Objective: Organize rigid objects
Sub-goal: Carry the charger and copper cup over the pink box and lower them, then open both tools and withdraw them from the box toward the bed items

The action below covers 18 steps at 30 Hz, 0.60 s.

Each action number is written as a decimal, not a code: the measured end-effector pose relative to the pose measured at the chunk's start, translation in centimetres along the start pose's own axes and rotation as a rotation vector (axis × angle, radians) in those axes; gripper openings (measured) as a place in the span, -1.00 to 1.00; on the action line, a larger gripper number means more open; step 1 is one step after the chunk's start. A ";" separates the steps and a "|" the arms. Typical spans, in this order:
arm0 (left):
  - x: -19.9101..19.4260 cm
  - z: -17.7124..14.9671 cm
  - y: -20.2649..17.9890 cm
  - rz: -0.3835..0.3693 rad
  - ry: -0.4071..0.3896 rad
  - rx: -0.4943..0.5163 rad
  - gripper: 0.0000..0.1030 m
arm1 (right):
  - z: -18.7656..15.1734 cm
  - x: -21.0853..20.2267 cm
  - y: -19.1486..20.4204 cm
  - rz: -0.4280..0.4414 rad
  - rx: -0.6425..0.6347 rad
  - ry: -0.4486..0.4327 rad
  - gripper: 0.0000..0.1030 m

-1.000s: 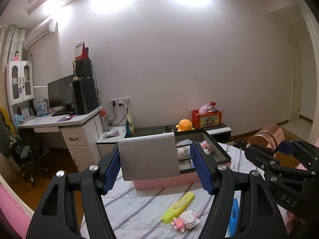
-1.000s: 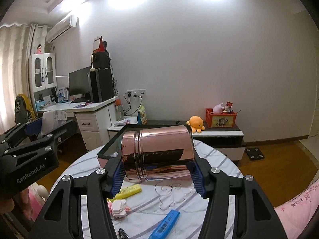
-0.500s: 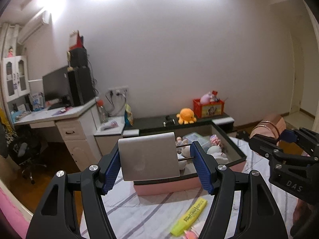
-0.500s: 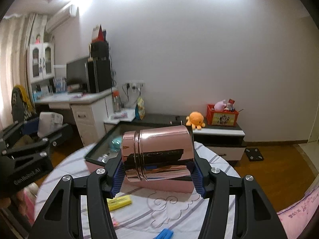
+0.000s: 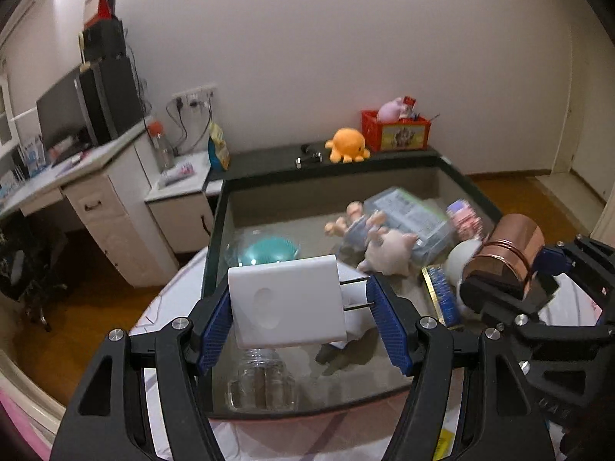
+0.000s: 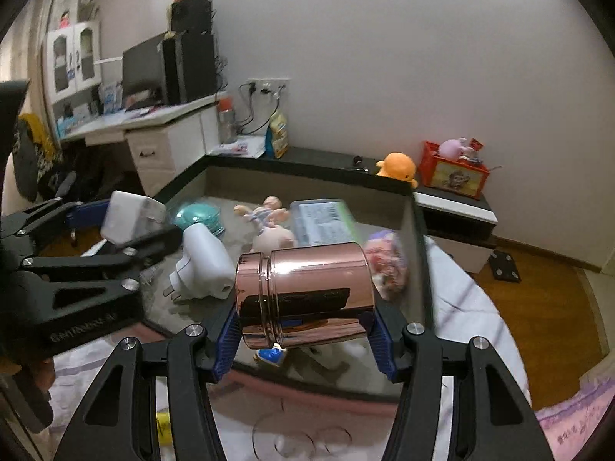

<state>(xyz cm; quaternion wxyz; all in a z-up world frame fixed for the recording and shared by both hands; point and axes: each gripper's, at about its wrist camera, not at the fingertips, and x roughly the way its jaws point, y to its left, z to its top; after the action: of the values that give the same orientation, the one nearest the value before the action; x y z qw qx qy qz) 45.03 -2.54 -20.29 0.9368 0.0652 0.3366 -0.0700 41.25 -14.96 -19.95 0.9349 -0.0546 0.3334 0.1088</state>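
Note:
My left gripper (image 5: 303,319) is shut on a white plug adapter (image 5: 282,305), its prongs pointing right, held above the near left part of a dark-rimmed storage box (image 5: 215,226). My right gripper (image 6: 303,334) is shut on a rose-gold metal canister (image 6: 305,294) lying sideways, held over the box's near edge (image 6: 307,384). The canister (image 5: 507,251) and right gripper also show at the right of the left wrist view. The adapter (image 6: 130,217) shows at the left of the right wrist view.
The box holds a teal round item (image 5: 267,253), a clear jar (image 5: 263,382), a doll (image 5: 361,226), a packet (image 5: 407,211), and another white plug (image 6: 203,265). It sits on a striped cloth-covered table (image 6: 461,292). A desk (image 5: 96,176) stands left; a low cabinet (image 6: 453,207) stands behind.
Both grippers have moved forward and tilted down over the box, still holding the adapter and the canister. The yellow highlighter and blue item on the table have left view.

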 end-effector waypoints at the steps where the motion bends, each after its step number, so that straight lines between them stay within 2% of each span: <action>1: 0.5 -0.2 0.0 0.013 0.011 0.012 0.33 | 0.1 0.5 0.4 0.008 -0.015 0.012 0.13; 7: 1.2 -0.5 1.0 0.035 0.030 -0.006 0.37 | 0.4 1.7 1.6 0.028 -0.060 0.029 0.14; 9: 0.9 -0.4 1.3 0.054 0.022 -0.013 0.53 | 0.3 1.5 1.8 0.035 -0.052 0.032 0.16; 11: -0.1 -0.4 1.8 0.061 -0.002 -0.043 0.64 | 0.5 1.0 1.9 0.023 -0.046 0.018 0.28; 14: -2.1 -0.4 2.4 0.033 -0.033 -0.075 0.82 | 0.8 -0.8 1.6 0.013 -0.034 -0.018 0.54; 18: -6.6 -0.9 2.3 0.033 -0.110 -0.085 0.99 | 0.8 -4.9 1.3 0.003 -0.009 -0.080 0.56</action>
<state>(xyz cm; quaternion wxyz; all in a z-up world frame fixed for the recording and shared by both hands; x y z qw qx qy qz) 39.87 0.47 -16.56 0.9569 0.0268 0.2859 -0.0437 37.74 -14.37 -16.30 0.9471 -0.0538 0.2954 0.1137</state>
